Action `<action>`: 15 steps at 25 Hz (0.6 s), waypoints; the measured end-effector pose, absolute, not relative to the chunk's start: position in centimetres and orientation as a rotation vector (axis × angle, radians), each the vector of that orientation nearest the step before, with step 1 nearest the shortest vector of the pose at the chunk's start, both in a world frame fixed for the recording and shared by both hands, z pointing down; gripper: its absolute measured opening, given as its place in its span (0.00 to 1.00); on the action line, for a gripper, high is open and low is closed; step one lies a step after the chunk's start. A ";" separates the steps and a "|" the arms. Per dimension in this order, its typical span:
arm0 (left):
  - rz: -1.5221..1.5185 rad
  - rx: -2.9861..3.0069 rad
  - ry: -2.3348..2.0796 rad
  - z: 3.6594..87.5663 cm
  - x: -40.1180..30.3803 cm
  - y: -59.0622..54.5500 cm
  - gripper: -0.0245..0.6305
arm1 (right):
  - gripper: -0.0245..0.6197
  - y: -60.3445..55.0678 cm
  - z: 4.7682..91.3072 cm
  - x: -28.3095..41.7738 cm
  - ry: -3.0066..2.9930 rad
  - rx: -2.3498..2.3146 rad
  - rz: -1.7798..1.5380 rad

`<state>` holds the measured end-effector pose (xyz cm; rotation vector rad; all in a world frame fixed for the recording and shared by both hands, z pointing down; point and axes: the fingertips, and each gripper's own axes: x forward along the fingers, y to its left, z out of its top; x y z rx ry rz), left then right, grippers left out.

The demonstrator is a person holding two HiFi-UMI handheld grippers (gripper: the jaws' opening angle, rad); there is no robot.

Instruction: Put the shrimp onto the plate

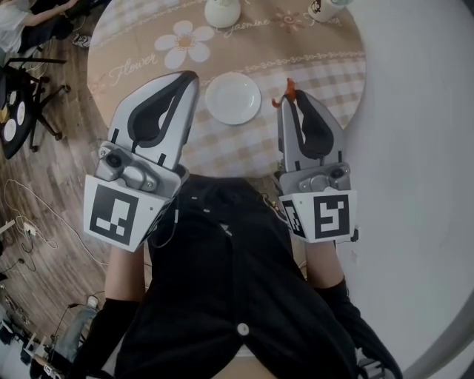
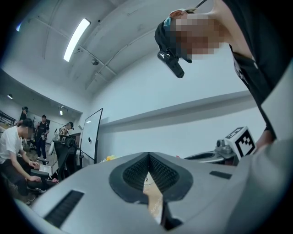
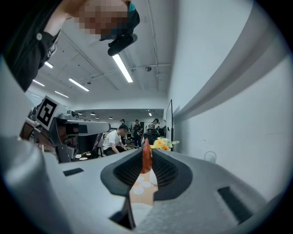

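An orange-red shrimp (image 1: 289,88) sticks up from the tips of my right gripper (image 1: 288,100), whose jaws are shut on it. It hangs above the table, just right of the empty white plate (image 1: 232,98). In the right gripper view the shrimp (image 3: 146,160) stands pinched between the ribbed pads (image 3: 165,169). My left gripper (image 1: 193,76) hovers just left of the plate with its jaws together and nothing in them. The left gripper view shows its pads (image 2: 135,171) meeting at the tip.
The round table (image 1: 326,81) wears a checked cloth with flower prints. A white jar (image 1: 222,11) and a cup (image 1: 324,7) stand at its far edge. A dark chair (image 1: 29,89) sits at the left and a white wall (image 1: 422,111) runs along the right. People (image 3: 120,137) sit further back.
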<state>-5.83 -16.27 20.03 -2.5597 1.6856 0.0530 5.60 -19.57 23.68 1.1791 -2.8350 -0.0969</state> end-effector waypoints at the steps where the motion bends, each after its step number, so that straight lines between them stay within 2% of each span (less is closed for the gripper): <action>1: 0.055 -2.561 1.689 20.1 -6.0 -16.3 0.04 | 0.11 -19.6 23.8 5.4 -2.831 1.175 -0.099; 15: 0.044 -2.556 1.764 21.4 -9.0 -16.3 0.04 | 0.11 -21.3 28.7 2.3 -2.755 1.078 -0.043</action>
